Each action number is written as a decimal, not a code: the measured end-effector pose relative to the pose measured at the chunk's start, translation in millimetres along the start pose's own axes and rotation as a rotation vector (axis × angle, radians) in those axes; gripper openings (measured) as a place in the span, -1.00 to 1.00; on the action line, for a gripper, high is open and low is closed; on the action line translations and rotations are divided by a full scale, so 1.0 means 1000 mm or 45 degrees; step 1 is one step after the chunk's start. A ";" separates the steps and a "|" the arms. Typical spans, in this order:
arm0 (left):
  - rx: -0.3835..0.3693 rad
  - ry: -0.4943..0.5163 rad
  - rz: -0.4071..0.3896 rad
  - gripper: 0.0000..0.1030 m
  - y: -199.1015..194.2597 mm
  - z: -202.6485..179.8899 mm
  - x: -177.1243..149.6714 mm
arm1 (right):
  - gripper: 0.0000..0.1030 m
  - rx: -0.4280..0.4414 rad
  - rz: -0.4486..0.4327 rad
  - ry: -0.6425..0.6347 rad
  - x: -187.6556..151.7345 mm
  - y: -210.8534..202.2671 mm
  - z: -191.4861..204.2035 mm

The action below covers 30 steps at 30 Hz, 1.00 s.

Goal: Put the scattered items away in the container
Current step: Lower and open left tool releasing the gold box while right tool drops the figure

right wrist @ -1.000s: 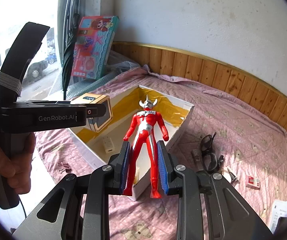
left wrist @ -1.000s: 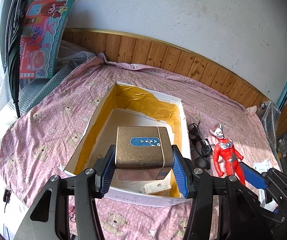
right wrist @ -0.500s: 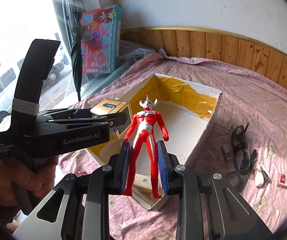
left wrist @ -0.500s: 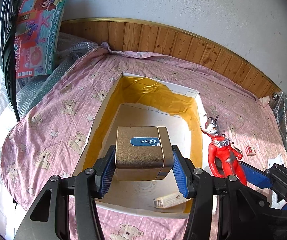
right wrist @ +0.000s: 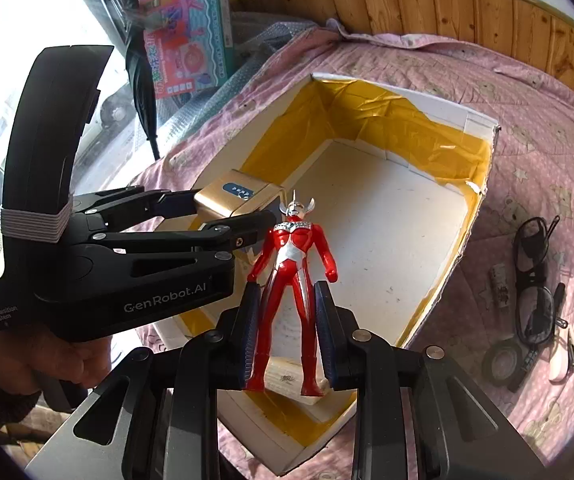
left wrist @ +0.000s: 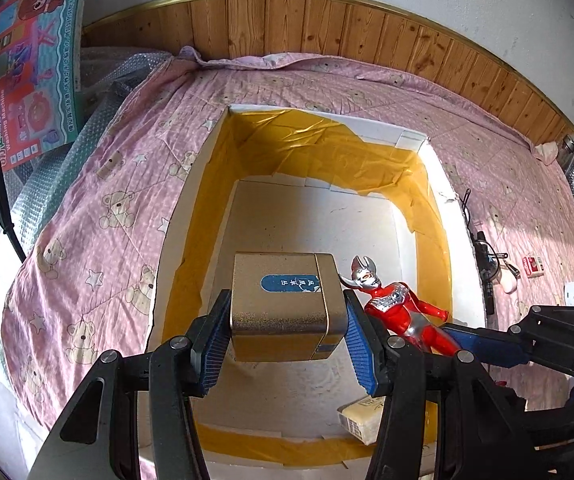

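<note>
- Pink bear-print bedding [left wrist: 99,216] covered the surface, with a wood-panelled wall behind.
- Nearest, the right gripper [right wrist: 287,336] clamped the red figure [right wrist: 289,280] by its legs, long axis along the fingers, head pointing away, over the box's near end.
- The left gripper [left wrist: 287,336] squeezed a gold box [left wrist: 283,304] by its sides, label up, above the container's floor.
- Beyond lay the yellow-lined container [left wrist: 423,148]; glasses [right wrist: 531,280] rested on the bedding beside it.
</note>
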<state>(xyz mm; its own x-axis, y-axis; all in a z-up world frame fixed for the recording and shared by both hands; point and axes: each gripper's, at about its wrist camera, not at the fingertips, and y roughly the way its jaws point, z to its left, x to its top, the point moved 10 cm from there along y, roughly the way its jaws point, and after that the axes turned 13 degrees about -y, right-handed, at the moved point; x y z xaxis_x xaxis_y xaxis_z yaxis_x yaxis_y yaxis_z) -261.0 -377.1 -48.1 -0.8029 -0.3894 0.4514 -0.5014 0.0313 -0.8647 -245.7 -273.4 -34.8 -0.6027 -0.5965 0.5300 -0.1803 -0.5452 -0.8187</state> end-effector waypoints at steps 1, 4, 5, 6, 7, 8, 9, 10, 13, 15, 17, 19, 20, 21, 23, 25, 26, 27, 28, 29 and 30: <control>-0.001 0.003 0.029 0.05 0.005 0.001 0.001 | -0.46 0.005 0.018 0.011 0.001 0.004 -0.003; 0.013 0.027 0.101 0.04 0.019 0.003 0.005 | -0.46 0.025 0.077 0.025 0.005 0.016 -0.008; 0.018 0.032 0.126 0.04 0.023 0.003 0.006 | -0.46 0.021 0.096 0.016 0.007 0.020 -0.009; 0.017 0.035 0.154 0.04 0.028 0.002 0.006 | -0.45 0.017 0.118 0.005 0.008 0.023 -0.009; 0.022 0.047 0.172 0.04 0.033 0.001 0.007 | -0.45 0.002 0.139 0.000 0.010 0.027 -0.011; 0.034 0.066 0.184 0.04 0.037 0.000 0.008 | -0.45 -0.013 0.162 -0.010 0.010 0.031 -0.013; 0.048 0.081 0.198 0.04 0.043 0.000 0.009 | -0.45 -0.030 0.189 -0.020 0.011 0.035 -0.015; 0.058 0.084 0.223 0.05 0.049 0.001 0.009 | -0.45 -0.038 0.217 -0.023 0.010 0.039 -0.017; 0.090 0.083 0.292 0.05 0.067 0.008 0.008 | -0.45 -0.038 0.295 -0.040 0.007 0.051 -0.019; 0.118 0.117 0.290 0.05 0.071 0.008 0.010 | -0.45 -0.042 0.338 -0.063 0.006 0.057 -0.017; 0.133 0.133 0.279 0.05 0.070 0.007 0.013 | -0.45 -0.029 0.365 -0.063 0.004 0.062 -0.016; 0.205 0.203 0.199 0.04 0.066 0.005 0.019 | -0.45 -0.030 0.352 -0.052 0.004 0.064 -0.018; 0.223 0.234 0.167 0.05 0.063 0.002 0.021 | -0.45 -0.028 0.353 -0.051 0.003 0.065 -0.019; 0.209 0.234 0.169 0.05 0.062 -0.001 0.020 | -0.45 -0.029 0.344 -0.045 0.002 0.064 -0.020; 0.180 0.238 0.161 0.05 0.061 -0.007 0.020 | -0.45 0.023 0.261 -0.023 0.005 0.056 -0.017; 0.122 0.187 0.192 0.05 0.059 -0.010 0.017 | -0.46 0.066 0.207 -0.004 0.003 0.047 -0.014; 0.097 0.156 0.219 0.04 0.060 -0.011 0.015 | -0.46 0.057 0.209 -0.015 0.000 0.047 -0.014; 0.091 0.148 0.238 0.04 0.062 -0.010 0.015 | -0.46 0.056 0.218 -0.025 -0.003 0.049 -0.014; 0.100 0.156 0.255 0.04 0.069 -0.010 0.015 | -0.46 0.059 0.225 -0.035 -0.006 0.052 -0.014; 0.109 0.150 0.277 0.04 0.074 -0.009 0.015 | -0.47 0.054 0.237 -0.056 -0.009 0.056 -0.013; 0.094 0.126 0.281 0.04 0.077 -0.009 0.018 | -0.47 0.043 0.244 -0.087 -0.011 0.059 -0.012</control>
<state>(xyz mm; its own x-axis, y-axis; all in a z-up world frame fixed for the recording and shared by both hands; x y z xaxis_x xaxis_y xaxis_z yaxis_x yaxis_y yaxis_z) -316.8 -373.2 -104.2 -0.9196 -0.2888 0.2664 -0.2887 0.0368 -0.9567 -259.3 -292.2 -91.3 -0.5693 -0.7292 0.3797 -0.0406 -0.4364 -0.8988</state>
